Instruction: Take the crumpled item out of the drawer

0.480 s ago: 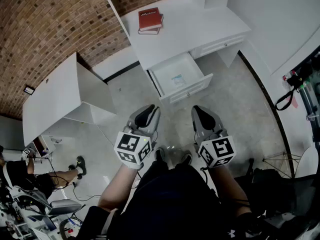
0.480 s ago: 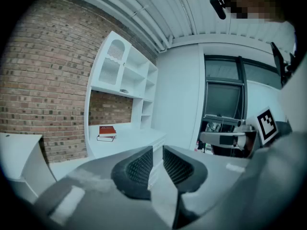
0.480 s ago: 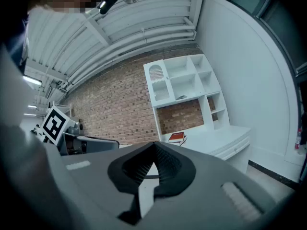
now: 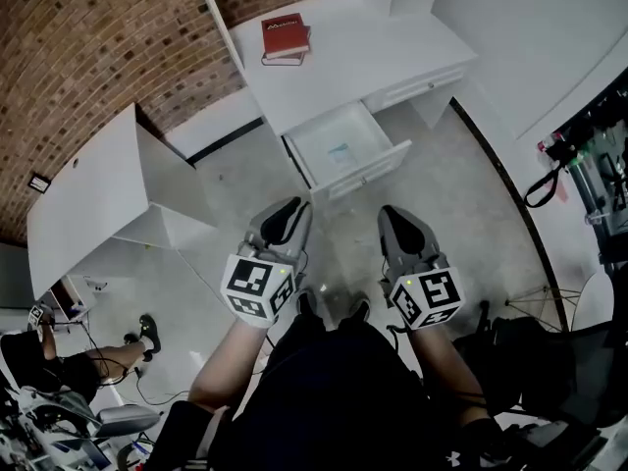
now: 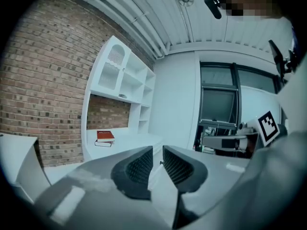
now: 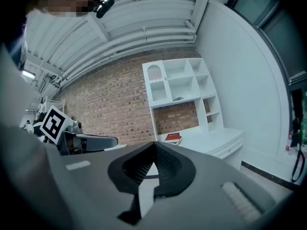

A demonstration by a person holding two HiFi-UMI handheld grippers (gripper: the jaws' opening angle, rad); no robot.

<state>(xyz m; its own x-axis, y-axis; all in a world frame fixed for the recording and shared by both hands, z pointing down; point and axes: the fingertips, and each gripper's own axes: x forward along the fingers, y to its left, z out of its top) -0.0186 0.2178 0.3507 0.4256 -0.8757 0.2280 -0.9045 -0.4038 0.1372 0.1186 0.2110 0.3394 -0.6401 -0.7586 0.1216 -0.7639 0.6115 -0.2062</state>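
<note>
The white desk (image 4: 373,62) has one drawer (image 4: 368,170) pulled open. A small pale crumpled item (image 4: 339,152) lies on the drawer's floor. Both grippers are held close to the person's body, well short of the drawer and above the floor. My left gripper (image 4: 291,206) (image 5: 158,148) holds nothing, and its pads stand a narrow gap apart. The tips of my right gripper (image 4: 391,212) (image 6: 154,143) touch, with nothing between them. In the gripper views the drawer's inside is hidden.
A red book (image 4: 285,35) (image 5: 105,137) (image 6: 173,138) lies on the desk's left part, below a white shelf unit (image 6: 177,87). A second white table (image 4: 88,204) stands at the left. A seated person (image 4: 54,361) is at the lower left. Equipment (image 4: 589,165) lines the right wall.
The head view has shifted: the desk and open drawer now sit a little higher and further left. Both grippers stay close to the body much as before.
</note>
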